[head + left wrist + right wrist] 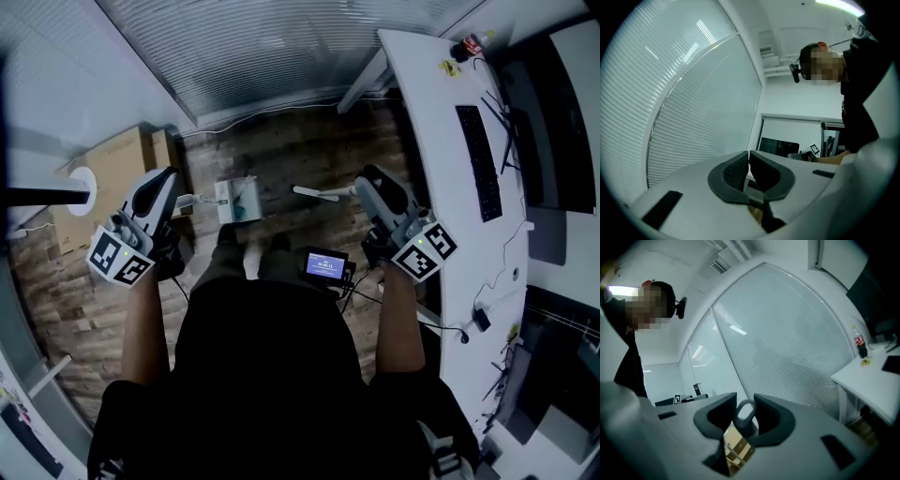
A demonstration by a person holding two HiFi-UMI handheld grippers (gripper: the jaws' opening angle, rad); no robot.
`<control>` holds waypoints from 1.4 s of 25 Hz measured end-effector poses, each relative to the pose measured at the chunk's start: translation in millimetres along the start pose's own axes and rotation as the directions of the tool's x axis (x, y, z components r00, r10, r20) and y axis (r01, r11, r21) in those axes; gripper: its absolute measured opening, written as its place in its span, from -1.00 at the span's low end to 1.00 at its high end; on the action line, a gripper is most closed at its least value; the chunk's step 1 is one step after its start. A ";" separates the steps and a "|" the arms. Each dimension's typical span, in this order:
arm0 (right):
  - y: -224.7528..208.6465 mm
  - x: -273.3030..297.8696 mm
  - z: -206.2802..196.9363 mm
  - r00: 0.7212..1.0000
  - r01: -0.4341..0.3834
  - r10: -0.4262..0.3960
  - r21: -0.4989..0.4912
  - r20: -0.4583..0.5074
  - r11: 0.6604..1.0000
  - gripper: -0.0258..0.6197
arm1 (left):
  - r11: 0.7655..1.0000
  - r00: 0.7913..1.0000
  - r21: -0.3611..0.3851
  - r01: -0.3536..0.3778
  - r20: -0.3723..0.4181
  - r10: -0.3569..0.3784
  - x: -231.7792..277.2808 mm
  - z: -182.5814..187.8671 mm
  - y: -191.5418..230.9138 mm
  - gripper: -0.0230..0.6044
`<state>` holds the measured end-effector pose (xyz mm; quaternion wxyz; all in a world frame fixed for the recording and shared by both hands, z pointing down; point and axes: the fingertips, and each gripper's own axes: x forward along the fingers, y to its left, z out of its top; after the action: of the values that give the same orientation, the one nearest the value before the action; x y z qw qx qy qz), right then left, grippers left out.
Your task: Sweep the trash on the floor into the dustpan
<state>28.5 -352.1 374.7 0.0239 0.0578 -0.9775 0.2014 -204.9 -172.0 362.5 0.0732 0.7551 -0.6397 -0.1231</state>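
Observation:
In the head view a white and teal dustpan point(237, 200) shows over the wooden floor point(281, 150), straight ahead of me. My left gripper point(171, 186) is just left of it, and a short white piece runs from its tip toward the pan; I cannot tell if they touch. In the left gripper view its jaws point(748, 159) stand shut, with nothing seen between the pads. My right gripper point(367, 187) is shut on the brush handle point(317, 193), which juts left from its tip. The handle's grey hanging loop point(745, 412) sits between the jaws of that gripper point(744, 404). No trash can be made out.
A cardboard box point(117, 173) stands on the floor at the left, by a white round thing point(82, 187). A white desk point(441, 150) with a keyboard point(480, 159) runs along the right. Window blinds point(281, 47) close the far side. A small lit screen point(325, 265) hangs at my chest.

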 end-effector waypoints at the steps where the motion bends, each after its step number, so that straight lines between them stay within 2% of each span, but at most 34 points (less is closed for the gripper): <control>1: 1.6 -3.4 0.9 1.000 -0.010 0.010 -0.017 -0.001 1.000 -0.57 | 1.000 1.000 0.005 -0.007 -0.003 0.007 1.1 -3.0 -6.6 -0.92; 5: 2.5 -17.5 4.0 0.999 -0.032 0.033 -0.041 0.019 0.999 -0.57 | 0.998 0.999 0.043 -0.038 -0.016 0.038 5.8 -17.6 -33.8 -0.93; 9: 1.3 -25.7 9.4 0.998 -0.015 0.019 -0.065 0.062 0.998 -0.57 | 0.991 0.996 0.107 -0.080 -0.022 0.082 10.1 -28.6 -53.6 -0.94; 14: 16.0 -33.5 14.1 0.993 0.026 -0.009 -0.137 0.119 0.990 -0.56 | 0.976 0.983 0.127 -0.179 0.052 0.174 3.1 -19.8 -60.9 -0.94; 17: 26.7 -31.1 8.8 0.992 0.043 -0.020 -0.177 0.127 0.983 -0.55 | 0.965 0.973 0.133 -0.226 0.071 0.218 -2.5 -18.2 -60.5 -0.94; 21: 47.1 -29.9 1.9 0.992 0.051 -0.026 -0.208 0.120 0.977 -0.55 | 0.975 0.981 0.116 -0.189 0.061 0.183 -5.1 -23.9 -74.4 -0.94; 26: 84.5 -37.1 -10.3 0.992 0.062 -0.034 -0.234 0.120 0.970 -0.54 | 0.979 0.991 0.157 -0.132 0.033 0.129 -21.5 -32.4 -103.1 -0.94; 32: 139.5 -57.9 -36.8 0.990 0.097 -0.068 -0.248 0.123 0.964 -0.54 | 0.984 0.997 0.159 -0.077 0.027 0.074 -73.7 -36.2 -129.8 -0.94; 35: 169.4 -70.9 -53.3 0.990 0.103 -0.075 -0.254 0.120 0.962 -0.54 | 0.986 0.997 0.147 -0.077 0.018 0.075 -108.6 -43.5 -140.7 -0.94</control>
<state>79.3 -169.1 352.4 -0.0130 0.1090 -0.9917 0.0670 -75.8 -43.2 376.5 0.0179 0.7327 -0.6759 -0.0771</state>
